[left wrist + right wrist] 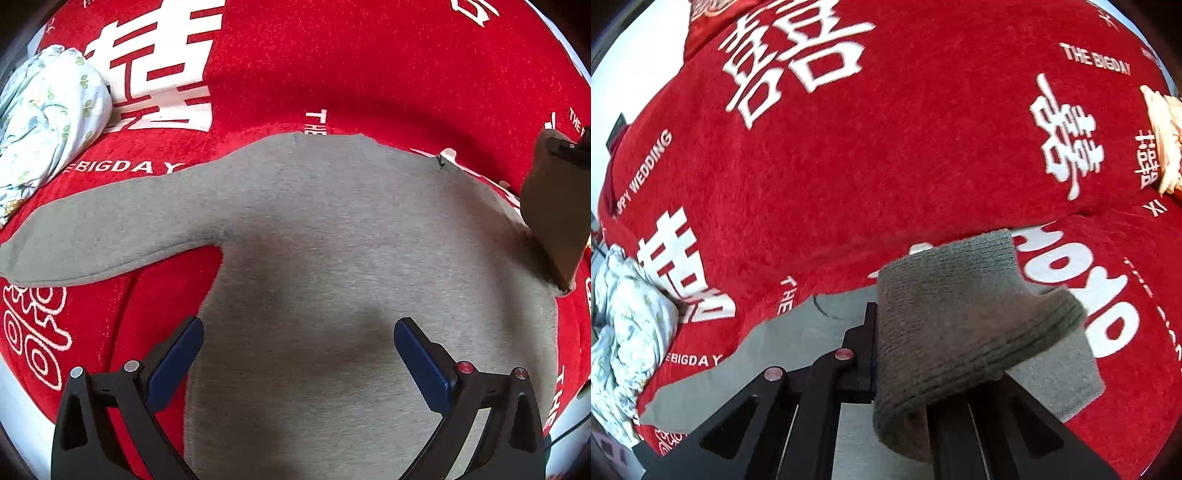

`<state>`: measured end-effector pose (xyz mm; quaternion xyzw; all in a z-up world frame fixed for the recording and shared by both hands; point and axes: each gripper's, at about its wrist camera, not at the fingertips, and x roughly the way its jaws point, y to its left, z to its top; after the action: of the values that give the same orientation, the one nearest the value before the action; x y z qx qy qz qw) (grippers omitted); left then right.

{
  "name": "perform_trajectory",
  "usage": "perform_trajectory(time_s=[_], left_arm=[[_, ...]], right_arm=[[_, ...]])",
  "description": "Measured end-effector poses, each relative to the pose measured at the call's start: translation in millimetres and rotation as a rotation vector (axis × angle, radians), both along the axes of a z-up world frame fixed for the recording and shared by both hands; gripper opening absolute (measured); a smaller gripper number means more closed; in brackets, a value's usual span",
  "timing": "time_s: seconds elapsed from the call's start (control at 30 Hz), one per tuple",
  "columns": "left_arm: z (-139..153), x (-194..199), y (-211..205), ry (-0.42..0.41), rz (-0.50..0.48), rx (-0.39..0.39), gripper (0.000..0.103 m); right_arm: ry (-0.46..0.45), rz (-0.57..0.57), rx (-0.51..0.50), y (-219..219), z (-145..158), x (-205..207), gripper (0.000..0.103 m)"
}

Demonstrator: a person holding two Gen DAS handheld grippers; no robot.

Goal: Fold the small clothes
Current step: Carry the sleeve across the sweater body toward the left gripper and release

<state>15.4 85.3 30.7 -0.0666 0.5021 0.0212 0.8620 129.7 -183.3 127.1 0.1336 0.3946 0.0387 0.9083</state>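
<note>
A small grey long-sleeved top (332, 236) lies flat on a red blanket, its left sleeve (92, 229) stretched out to the left. My left gripper (299, 339) is open and empty, hovering over the lower body of the top. My right gripper (882, 354) is shut on the ribbed cuff of the right sleeve (953, 317) and holds it lifted above the garment. In the left wrist view that gripper with the sleeve (554, 206) shows at the right edge.
The red blanket (369, 74) with white lettering covers the whole surface. A bundled floral cloth (48, 118) lies at the far left, also seen in the right wrist view (624, 332). A pale orange cloth (1163, 136) lies at the far right.
</note>
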Motion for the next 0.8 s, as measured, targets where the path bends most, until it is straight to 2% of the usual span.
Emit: perform_trajectory(time_s=[0.17,0.6,0.8], left_arm=[[-1,0,5,0.005,0.003,0.006,0.103],[-6,-3,18,0.016,0.018,0.014,0.103],[-7,-8,29,0.018,0.033,0.004,0.103]], right_arm=[[0.013,0.028,-0.007,21,-13,3,0.005],[0.057,0.169,-0.118,101,-58,10,0.005],[0.079,0.206,-0.146,125,-77,13,0.005]])
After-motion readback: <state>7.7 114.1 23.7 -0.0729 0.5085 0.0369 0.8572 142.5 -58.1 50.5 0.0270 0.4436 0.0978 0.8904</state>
